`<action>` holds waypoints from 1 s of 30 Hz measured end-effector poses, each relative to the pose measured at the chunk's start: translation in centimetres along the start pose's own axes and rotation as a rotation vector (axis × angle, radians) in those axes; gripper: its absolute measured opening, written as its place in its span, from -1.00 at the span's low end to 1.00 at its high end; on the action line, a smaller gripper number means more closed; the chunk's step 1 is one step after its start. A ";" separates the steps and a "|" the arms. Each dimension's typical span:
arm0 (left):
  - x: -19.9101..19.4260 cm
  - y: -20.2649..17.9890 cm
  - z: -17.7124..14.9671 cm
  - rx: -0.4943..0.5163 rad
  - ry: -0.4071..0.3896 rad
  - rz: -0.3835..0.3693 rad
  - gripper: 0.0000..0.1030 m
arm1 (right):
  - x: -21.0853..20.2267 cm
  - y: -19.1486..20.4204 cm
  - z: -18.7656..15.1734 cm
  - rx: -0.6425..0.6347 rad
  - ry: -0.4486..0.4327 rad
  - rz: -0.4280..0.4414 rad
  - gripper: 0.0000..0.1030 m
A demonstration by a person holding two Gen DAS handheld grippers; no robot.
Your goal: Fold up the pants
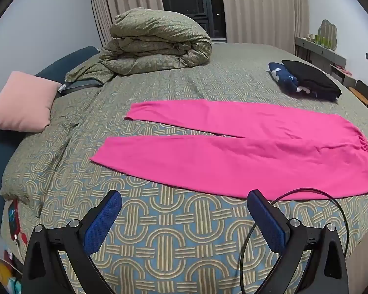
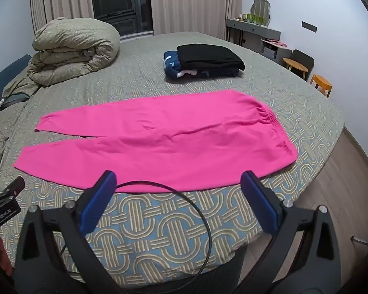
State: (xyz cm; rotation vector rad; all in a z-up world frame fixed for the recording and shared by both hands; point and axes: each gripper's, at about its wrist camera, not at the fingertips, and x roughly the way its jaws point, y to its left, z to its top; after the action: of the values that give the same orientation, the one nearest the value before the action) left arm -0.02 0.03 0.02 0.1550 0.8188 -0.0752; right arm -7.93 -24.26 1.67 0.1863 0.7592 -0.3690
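Note:
Bright pink pants point(image 1: 233, 147) lie spread flat on the patterned bedspread point(image 1: 164, 240), legs apart pointing left, elastic waistband at the right. They also show in the right wrist view point(image 2: 164, 144). My left gripper point(image 1: 184, 201) is open and empty, held over the bed's near edge just short of the near leg. My right gripper point(image 2: 179, 178) is open and empty, just short of the pants' near edge below the seat. The left gripper's tip shows at the left edge of the right wrist view point(image 2: 14, 188).
A rolled duvet point(image 1: 157, 41) sits at the far left of the bed. A stack of folded dark clothes point(image 2: 206, 61) lies at the far right. A pink pillow point(image 1: 22, 103) is at the left. A black cable point(image 2: 198, 210) loops over the near edge. Stools point(image 2: 320, 83) and a desk stand right.

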 end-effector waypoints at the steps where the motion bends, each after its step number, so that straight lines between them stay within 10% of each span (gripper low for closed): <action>1: 0.0 0.0 0.0 0.001 -0.002 0.002 1.00 | 0.1 0.0 0.0 -0.002 0.002 0.000 0.97; 30: 2.0 -0.8 -0.4 0.022 0.028 -0.048 1.00 | 2.5 -0.3 -0.3 0.019 0.054 -0.009 0.97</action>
State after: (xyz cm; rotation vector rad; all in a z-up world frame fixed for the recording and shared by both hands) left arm 0.98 -0.71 -1.82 0.1569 0.8503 -0.1277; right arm -6.61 -25.13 -0.30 0.2117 0.8099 -0.3808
